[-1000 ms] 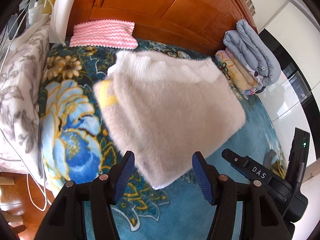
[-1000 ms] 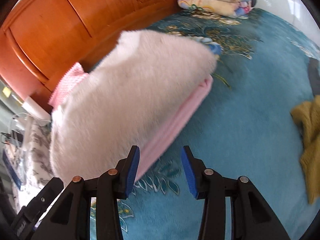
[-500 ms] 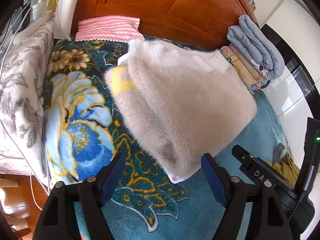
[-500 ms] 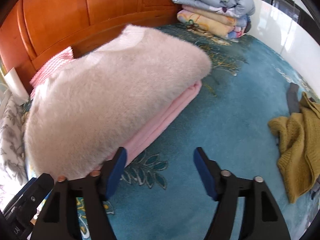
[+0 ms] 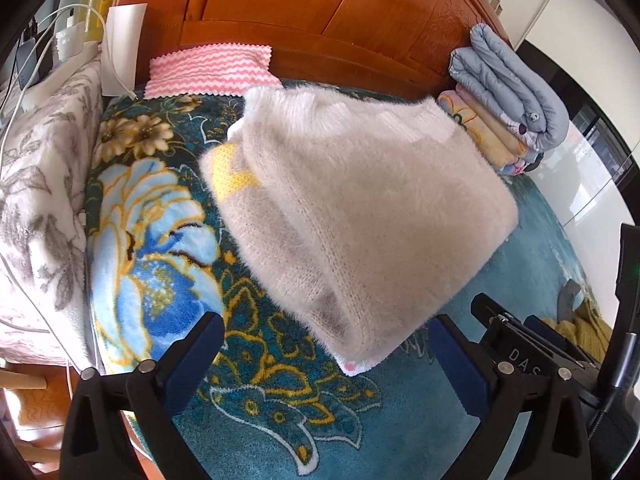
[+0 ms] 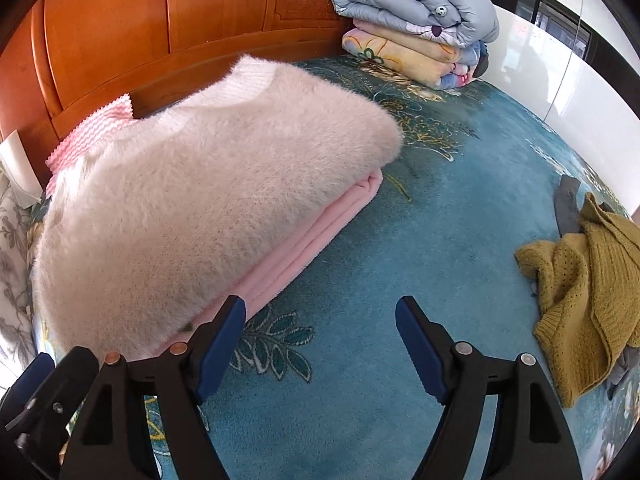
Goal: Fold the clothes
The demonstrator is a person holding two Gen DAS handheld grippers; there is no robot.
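Observation:
A folded fluffy cream sweater (image 5: 360, 208) lies on top of a folded pink garment (image 6: 304, 236) on the teal floral bedspread (image 5: 280, 420). In the right wrist view the sweater (image 6: 208, 208) fills the left half. My left gripper (image 5: 326, 354) is open and empty, just short of the sweater's near corner. My right gripper (image 6: 320, 336) is open and empty over the bedspread (image 6: 420, 220), to the right of the pile. An unfolded mustard knit garment (image 6: 588, 292) lies crumpled at the right.
A wooden headboard (image 5: 320, 12) runs along the back. A pink zigzag cloth (image 5: 208, 68) lies against it. Folded quilts (image 6: 416, 16) are stacked at the back right. A grey floral pillow (image 5: 36, 168) and white cables (image 5: 52, 20) are at the left.
Both grippers opened wider and drew back from the sweater, which now lies settled on the pink garment. The mustard garment came into the right wrist view.

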